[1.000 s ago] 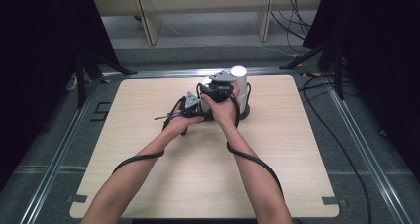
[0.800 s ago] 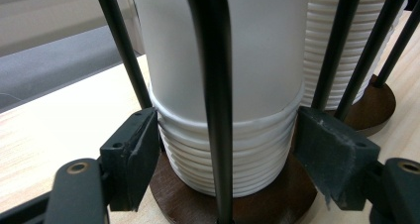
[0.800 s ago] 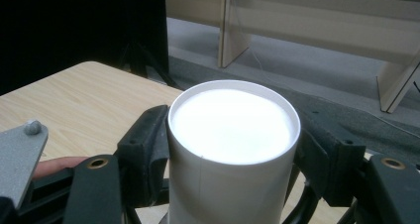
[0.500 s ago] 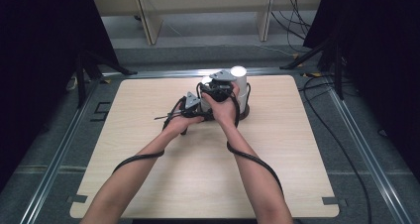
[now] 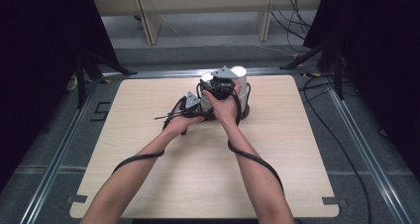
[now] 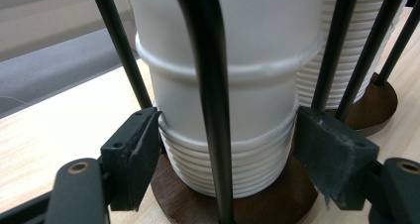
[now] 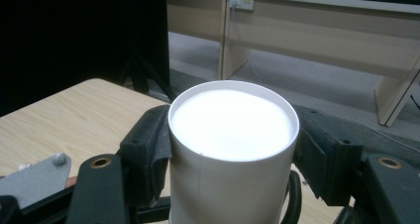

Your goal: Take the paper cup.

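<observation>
Here, white cup stack (image 6: 228, 90) nested in wire holder (image 6: 208, 85), top cup (image 7: 233, 135) clamped by right hand-held gripper (image 7: 233, 154)

Lighting: bright and even over the table (image 5: 148, 184), apparently from overhead; surroundings at both sides fell into near-black. Shadows: soft and short beneath the forearms. Glare: the white cup (image 7: 233, 130) was blown out on its top face, detail lost; the stack of cups (image 6: 233, 85) appeared slightly overexposed. Focus: near black wire bars (image 6: 208, 85) and pads were soft; high view mildly grainy, edges undistorted.
</observation>
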Demonstrator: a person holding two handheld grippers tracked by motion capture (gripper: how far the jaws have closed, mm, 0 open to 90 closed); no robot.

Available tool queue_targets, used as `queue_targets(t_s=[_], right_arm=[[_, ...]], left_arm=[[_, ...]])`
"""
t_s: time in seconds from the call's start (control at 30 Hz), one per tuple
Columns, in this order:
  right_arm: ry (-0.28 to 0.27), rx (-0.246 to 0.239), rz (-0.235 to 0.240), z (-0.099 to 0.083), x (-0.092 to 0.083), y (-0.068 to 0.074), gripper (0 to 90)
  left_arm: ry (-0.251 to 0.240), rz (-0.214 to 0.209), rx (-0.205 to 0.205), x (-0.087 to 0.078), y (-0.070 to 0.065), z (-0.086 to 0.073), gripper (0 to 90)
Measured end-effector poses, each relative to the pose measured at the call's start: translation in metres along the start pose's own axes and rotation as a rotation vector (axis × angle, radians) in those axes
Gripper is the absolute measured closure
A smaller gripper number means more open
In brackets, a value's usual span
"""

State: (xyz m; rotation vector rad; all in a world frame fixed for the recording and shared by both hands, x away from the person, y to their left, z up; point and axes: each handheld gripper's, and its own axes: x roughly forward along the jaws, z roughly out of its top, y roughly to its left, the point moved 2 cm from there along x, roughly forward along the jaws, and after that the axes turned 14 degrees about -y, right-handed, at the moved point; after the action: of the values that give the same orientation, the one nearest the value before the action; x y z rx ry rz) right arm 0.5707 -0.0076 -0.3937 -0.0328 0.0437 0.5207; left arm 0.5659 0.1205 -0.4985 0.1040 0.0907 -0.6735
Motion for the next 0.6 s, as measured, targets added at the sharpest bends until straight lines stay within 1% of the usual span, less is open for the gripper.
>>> queue_targets(t_s=[0.03,0.07,0.13,0.17,0.27,0.3,0.33,0.37,0.4,0.43,0.47,0.5,0.53,0.57,0.6], right_arm=[[-0.006,0.017,-0.009,0.002,-0.001,0.001,35.3],[-0.006,0.017,-0.009,0.002,-0.001,0.001,35.3],[-0.015,-0.005,0.002,0.005,-0.002,0.0,35.2],[-0.005,0.022,-0.003,0.006,-0.003,0.001,35.3],[-0.012,0.02,-0.001,0.008,-0.004,0.001,35.3],[-0.025,0.011,0.002,0.009,-0.004,0.001,35.4],[-0.025,0.008,-0.002,0.011,-0.004,0.001,35.3],[-0.024,0.017,0.001,0.011,-0.005,0.002,35.3],[-0.034,0.002,0.009,0.012,-0.004,0.001,35.3],[-0.045,-0.003,0.005,0.016,-0.006,0.002,35.4],[-0.045,-0.003,0.005,0.016,-0.006,0.002,35.4],[-0.043,0.011,0.011,0.017,-0.006,0.003,35.4],[-0.055,0.005,0.005,0.02,-0.006,0.004,35.4],[-0.055,0.005,0.005,0.02,-0.006,0.004,35.4],[-0.047,0.0,0.016,0.022,-0.007,0.004,35.4]], left_arm=[[-0.001,0.001,-0.001,0.0,0.0,0.0,26.4],[-0.002,0.0,0.001,0.0,0.0,0.0,26.4],[-0.003,0.002,0.0,0.0,0.0,0.001,26.5],[-0.003,0.001,0.003,0.0,0.0,0.001,26.5],[0.0,0.001,0.001,0.0,0.0,0.001,26.5],[0.002,0.001,0.003,0.0,0.0,0.001,26.5],[0.008,-0.001,0.009,-0.001,0.0,0.001,26.5],[0.021,-0.005,0.025,-0.001,0.001,0.001,26.4],[0.018,-0.003,0.023,-0.001,0.001,0.001,26.3],[0.01,0.0,0.016,-0.001,0.001,0.001,26.3],[0.0,0.004,0.006,0.0,0.0,0.001,26.3],[-0.011,0.01,-0.005,0.0,-0.001,0.001,26.3],[-0.004,0.001,0.002,0.0,-0.001,0.001,26.3],[0.002,0.003,0.009,-0.001,0.0,0.001,26.3],[-0.001,0.004,0.007,-0.001,0.0,0.001,26.1]])
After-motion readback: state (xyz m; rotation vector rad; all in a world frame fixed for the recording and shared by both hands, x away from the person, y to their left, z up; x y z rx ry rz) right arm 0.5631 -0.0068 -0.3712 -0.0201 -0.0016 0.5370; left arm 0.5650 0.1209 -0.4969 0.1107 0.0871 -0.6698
